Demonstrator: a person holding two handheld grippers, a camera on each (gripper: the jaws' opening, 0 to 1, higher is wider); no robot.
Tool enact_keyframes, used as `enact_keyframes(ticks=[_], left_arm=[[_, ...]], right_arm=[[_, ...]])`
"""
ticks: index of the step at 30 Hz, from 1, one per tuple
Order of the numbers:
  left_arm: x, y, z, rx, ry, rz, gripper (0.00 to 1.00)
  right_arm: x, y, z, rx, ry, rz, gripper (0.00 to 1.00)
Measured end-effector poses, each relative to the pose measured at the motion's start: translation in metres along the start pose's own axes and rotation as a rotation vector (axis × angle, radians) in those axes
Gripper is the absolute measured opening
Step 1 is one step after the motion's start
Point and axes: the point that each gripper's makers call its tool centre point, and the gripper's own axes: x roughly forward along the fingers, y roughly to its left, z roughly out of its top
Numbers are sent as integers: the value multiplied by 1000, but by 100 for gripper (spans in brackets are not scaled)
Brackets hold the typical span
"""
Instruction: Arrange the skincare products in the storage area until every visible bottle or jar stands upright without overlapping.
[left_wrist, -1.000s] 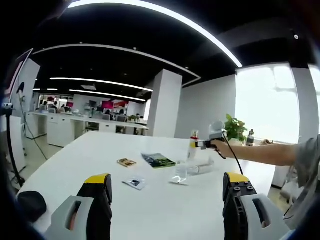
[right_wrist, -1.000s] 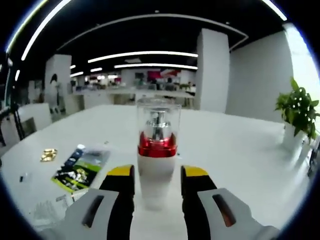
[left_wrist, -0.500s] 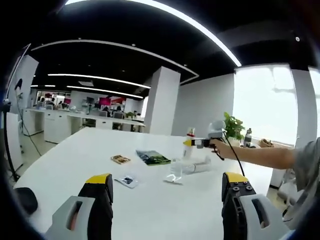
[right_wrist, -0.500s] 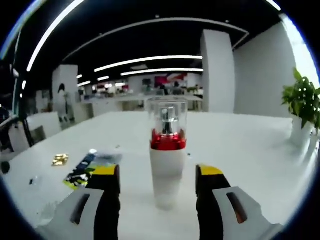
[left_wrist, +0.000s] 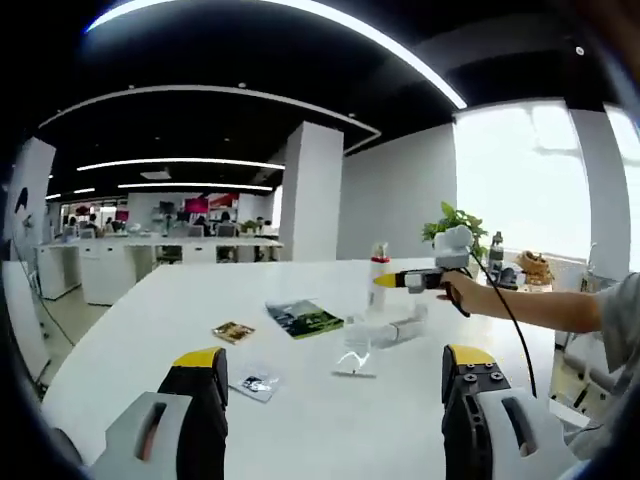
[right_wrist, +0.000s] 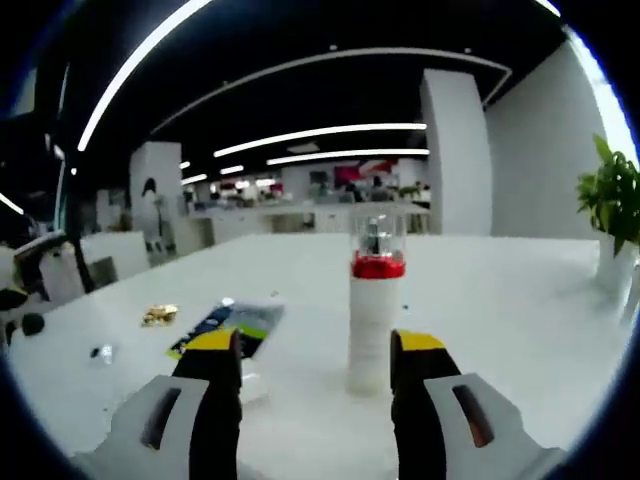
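In the right gripper view, the right gripper (right_wrist: 318, 370) is standing with its jaws spread apart and gripping nothing; the white pump bottle (right_wrist: 373, 310) with a red collar and clear cap is standing upright on the white table (right_wrist: 500, 330), just beyond the jaw tips and apart from both. Left of that bottle a green and black leaflet (right_wrist: 228, 327) is lying flat, and farther left a small gold packet (right_wrist: 159, 315) is resting on the tabletop. A potted plant (right_wrist: 612, 215) is sitting at the table's right edge, well right of the bottle. In the left gripper view, the left gripper (left_wrist: 335, 385) is likewise released, jaws wide, hovering over the table with nothing between them. Ahead, the pump bottle (left_wrist: 379, 280) is standing upright just off the tips of the right gripper (left_wrist: 383, 281), held by a person's hand (left_wrist: 462, 292). Near that bottle, toward the camera, a clear container (left_wrist: 401, 328) is lying on its side, with the leaflet (left_wrist: 304, 318) to its left.
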Motion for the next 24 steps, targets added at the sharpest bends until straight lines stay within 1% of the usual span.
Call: enact_keyframes(ticks=[1, 3, 7, 9, 12, 16, 18, 20, 22, 24], left_arm=[[5, 0, 0, 2, 7, -5, 91], [18, 5, 3, 1, 13, -11, 90], [34, 0, 7, -15, 18, -27, 89], [46, -4, 9, -12, 33, -41, 89], [57, -10, 13, 1, 42, -49, 87], [74, -20, 23, 3, 30, -68, 86], [85, -24, 27, 6, 41, -79, 85], [93, -29, 29, 18, 54, -92, 85], [105, -37, 35, 46, 52, -105, 84], [118, -38, 37, 64, 71, -105, 83]], right_arm=[[-4, 2, 0, -2, 2, -2, 60], [-10, 6, -1, -9, 2, -2, 60], [-15, 11, 3, -3, -29, 16, 62], [-17, 11, 3, 4, -28, 13, 63], [-24, 14, 0, -4, -23, 5, 65], [-25, 10, 0, 8, -31, -1, 67], [-25, 8, -2, 7, -28, -1, 68], [-26, 8, -7, 4, -10, -8, 69], [-26, 7, -9, 5, -11, -8, 69], [-25, 2, -10, 12, -26, -25, 68]])
